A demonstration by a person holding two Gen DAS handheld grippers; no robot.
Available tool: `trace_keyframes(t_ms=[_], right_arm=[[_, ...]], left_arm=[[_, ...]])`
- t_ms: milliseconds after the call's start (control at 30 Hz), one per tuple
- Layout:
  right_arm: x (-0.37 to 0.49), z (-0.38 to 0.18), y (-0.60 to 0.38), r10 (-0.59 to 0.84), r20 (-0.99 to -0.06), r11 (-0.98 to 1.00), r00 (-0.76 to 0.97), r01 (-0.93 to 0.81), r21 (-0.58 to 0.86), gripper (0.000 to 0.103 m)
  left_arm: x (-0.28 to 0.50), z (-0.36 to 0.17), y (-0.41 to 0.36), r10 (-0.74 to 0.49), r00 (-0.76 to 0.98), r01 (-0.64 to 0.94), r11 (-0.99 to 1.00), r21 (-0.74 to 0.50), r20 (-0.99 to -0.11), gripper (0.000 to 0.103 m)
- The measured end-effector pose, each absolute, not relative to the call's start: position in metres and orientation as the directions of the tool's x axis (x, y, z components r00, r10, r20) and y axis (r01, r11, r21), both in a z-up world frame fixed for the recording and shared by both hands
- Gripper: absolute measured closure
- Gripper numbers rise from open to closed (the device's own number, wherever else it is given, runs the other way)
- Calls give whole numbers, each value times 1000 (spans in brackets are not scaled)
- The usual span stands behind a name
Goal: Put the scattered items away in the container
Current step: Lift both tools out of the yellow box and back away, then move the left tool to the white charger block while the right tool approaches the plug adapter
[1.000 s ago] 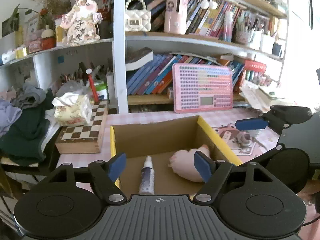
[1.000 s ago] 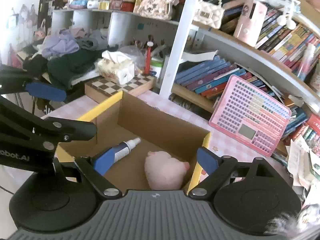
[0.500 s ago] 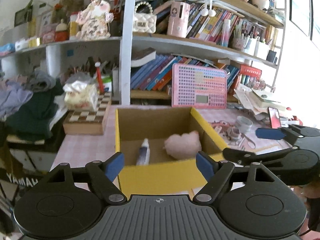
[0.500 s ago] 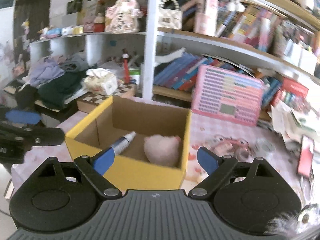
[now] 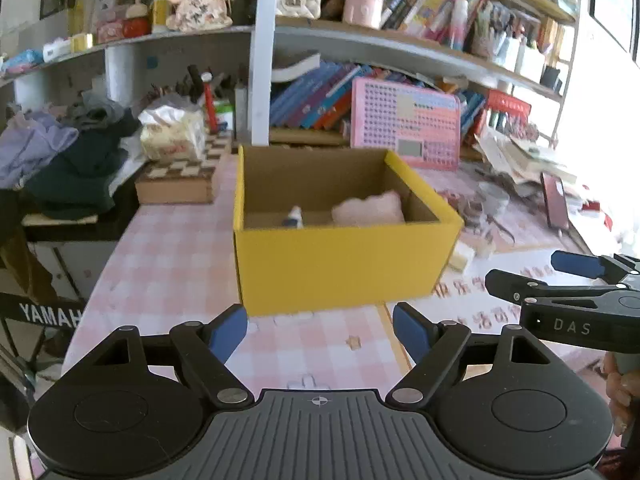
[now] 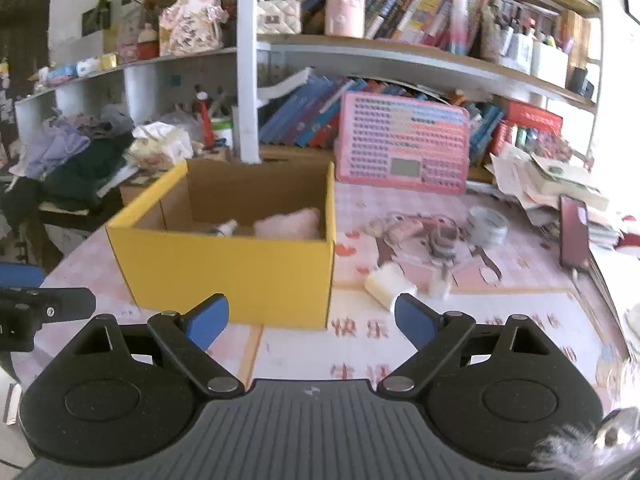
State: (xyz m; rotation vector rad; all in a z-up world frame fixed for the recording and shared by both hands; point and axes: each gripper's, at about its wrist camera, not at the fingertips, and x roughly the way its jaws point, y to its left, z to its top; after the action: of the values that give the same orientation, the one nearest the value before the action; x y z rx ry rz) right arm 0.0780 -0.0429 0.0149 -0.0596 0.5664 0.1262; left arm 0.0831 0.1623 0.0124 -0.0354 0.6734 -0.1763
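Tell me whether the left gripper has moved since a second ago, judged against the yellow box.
Yes. The left gripper has backed away from the yellow box: earlier its fingers hung over the box's inside; now the whole front wall shows beyond them.

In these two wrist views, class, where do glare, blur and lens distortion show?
Left wrist view: window glare washes out the right edge; shelves bow from the fisheye. Right wrist view: the white block beside the yellow box is blurred; glare bleaches the far right.
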Motion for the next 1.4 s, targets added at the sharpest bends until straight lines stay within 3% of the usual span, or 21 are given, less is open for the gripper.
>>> trace_keyframes(t_ms=[767,1400], right_arm=[[62,-7,-83,-14,-642,997,767,-35,-64,9],[120,-17,-184,-22,-683,997,730,-31,-66,9]], left_arm=[[92,-9,114,-291,663,274,952,-138,-690,20],[144,-17,-3,-319,613,352,929,-112,-723,20]])
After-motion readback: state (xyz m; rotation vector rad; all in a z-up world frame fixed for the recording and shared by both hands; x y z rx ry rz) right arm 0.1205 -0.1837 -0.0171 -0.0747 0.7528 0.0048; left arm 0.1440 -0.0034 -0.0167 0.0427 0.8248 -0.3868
